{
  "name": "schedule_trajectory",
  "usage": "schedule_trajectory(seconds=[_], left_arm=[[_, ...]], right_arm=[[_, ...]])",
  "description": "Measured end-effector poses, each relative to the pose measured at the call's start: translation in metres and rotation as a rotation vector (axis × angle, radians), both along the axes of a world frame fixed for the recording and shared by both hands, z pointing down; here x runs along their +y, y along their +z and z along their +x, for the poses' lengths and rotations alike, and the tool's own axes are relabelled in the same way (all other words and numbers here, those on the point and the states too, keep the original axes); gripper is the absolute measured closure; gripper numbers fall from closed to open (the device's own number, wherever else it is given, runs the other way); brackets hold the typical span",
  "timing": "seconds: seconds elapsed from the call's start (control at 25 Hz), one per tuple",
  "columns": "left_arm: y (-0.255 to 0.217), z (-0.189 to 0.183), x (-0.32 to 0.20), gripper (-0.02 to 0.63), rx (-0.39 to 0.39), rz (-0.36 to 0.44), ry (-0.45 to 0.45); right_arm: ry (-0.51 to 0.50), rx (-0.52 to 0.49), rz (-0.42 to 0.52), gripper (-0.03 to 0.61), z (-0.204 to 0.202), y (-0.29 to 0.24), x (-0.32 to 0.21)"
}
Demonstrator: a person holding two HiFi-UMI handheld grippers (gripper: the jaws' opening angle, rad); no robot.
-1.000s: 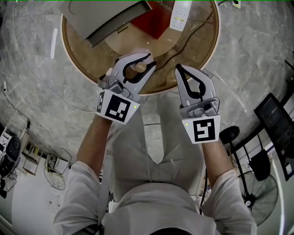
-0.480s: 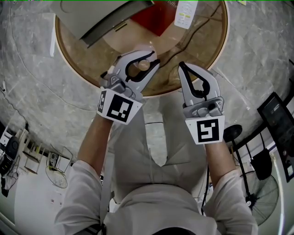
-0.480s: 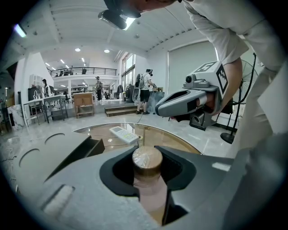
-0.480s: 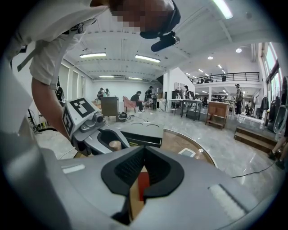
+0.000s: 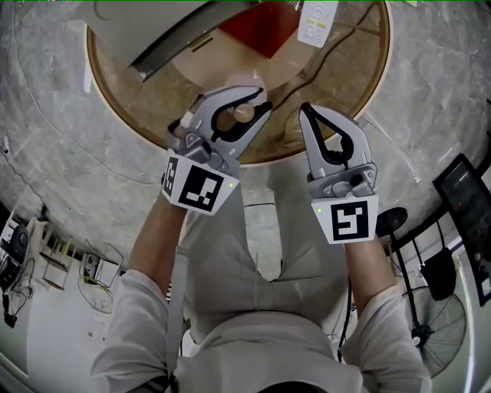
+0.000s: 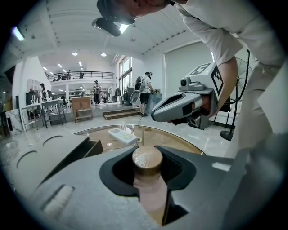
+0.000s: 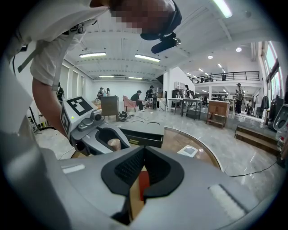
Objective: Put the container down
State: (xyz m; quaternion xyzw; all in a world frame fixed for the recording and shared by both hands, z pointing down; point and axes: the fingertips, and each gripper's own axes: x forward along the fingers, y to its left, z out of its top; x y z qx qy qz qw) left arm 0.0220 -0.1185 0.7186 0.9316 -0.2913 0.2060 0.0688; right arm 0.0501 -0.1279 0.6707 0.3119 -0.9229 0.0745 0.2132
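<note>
Left gripper [image 5: 261, 104]: jaws clamped on the container [image 6: 146, 162], a pale bottle with a brown cap, upright between them. It sits over the round table [image 5: 146, 100], near my edge; can't tell if it touches the top. Right gripper [image 5: 304, 112]: jaws together, nothing in them, just beside the left.

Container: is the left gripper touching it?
Touching. In the left gripper view, the left gripper clamps the container by its pale body below the brown cap.

Remote [image 5: 317, 21] on table [image 5: 153, 107], behind container [image 5: 244, 112]
</note>
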Motion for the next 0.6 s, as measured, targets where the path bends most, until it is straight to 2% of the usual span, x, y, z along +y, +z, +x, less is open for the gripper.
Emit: schedule_trajectory(seconds=[0.44,0.6], left_arm=[[-0.002,0.000,0.000,0.487,0.030,0.012,-0.004],[-0.011,-0.002,-0.003,0.433,0.044,0.022,-0.016]], right_arm=[[-0.006,0.004,-0.003,0.572,-0.001,0.007,0.006],[-0.010,0.007,0.003,0.574,-0.001,0.003,0.005]])
